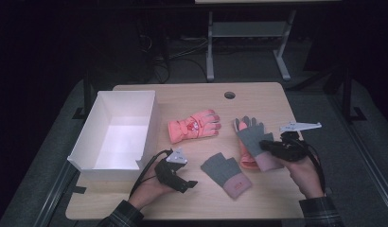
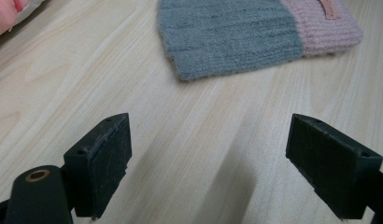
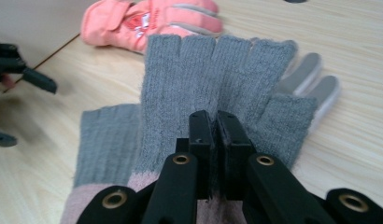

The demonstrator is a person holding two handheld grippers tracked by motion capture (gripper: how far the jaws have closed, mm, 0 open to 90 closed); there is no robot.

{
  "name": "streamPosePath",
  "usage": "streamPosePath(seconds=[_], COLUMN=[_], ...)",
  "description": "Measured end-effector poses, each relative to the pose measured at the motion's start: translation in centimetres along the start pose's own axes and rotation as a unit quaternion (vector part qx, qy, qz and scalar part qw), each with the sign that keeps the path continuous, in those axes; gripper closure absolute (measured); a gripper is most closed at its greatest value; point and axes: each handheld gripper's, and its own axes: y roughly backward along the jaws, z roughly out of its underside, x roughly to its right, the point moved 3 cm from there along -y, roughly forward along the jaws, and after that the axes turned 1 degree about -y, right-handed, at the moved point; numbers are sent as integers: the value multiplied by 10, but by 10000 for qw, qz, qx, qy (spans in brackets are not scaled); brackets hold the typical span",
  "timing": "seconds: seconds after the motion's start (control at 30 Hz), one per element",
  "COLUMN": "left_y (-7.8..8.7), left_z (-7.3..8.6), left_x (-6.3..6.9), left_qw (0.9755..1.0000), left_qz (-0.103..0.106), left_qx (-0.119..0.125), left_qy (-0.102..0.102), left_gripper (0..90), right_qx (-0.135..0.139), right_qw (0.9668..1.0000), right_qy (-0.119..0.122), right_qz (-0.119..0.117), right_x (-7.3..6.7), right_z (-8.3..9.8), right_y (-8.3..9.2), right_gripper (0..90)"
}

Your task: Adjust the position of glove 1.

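Pale wood table (image 1: 192, 97). Right gripper (image 3: 216, 123) pinched shut on grey knit glove (image 3: 213, 70), atop pink glove. Left gripper (image 2: 208, 158) wide open, empty. Risk: thin pinch slipping, glove dropping short of white box (image 1: 95, 163).

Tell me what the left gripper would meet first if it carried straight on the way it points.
Probably the grey and pink knit glove lying flat ahead of the open left gripper, with bare table between them.

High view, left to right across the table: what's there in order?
White box → left gripper, fingers open over bare table → pink ski glove → grey fingerless glove with a pink cuff → right gripper, fingers shut on a second grey fingerless glove.
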Motion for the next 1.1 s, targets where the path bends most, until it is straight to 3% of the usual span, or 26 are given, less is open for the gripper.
streamPosePath(seconds=[0.23, 0.67, 0.87, 1.1], left_y=[0, -1, -1, -1], left_z=[0, 0, 0, 0], left_x=[0, 0, 0, 1], left_qw=[10000, 10000, 10000, 10000], left_qz=[-2, -26, -23, -26], left_qx=[-1, 2, -17, -26], left_qy=[-5, -12, -4, -3], left_gripper=[140, 140, 139, 140], right_qx=[-75, -200, -407, -594], right_qw=[9993, 9966, 9953, 9941], right_qy=[213, 526, 516, 533], right_qz=[-285, -609, -707, -732], right_x=[-22, -53, -67, -72], right_z=[1, 5, 9, 15], right_y=[-9, -27, -39, -52], right_gripper=[857, 857, 857, 856])
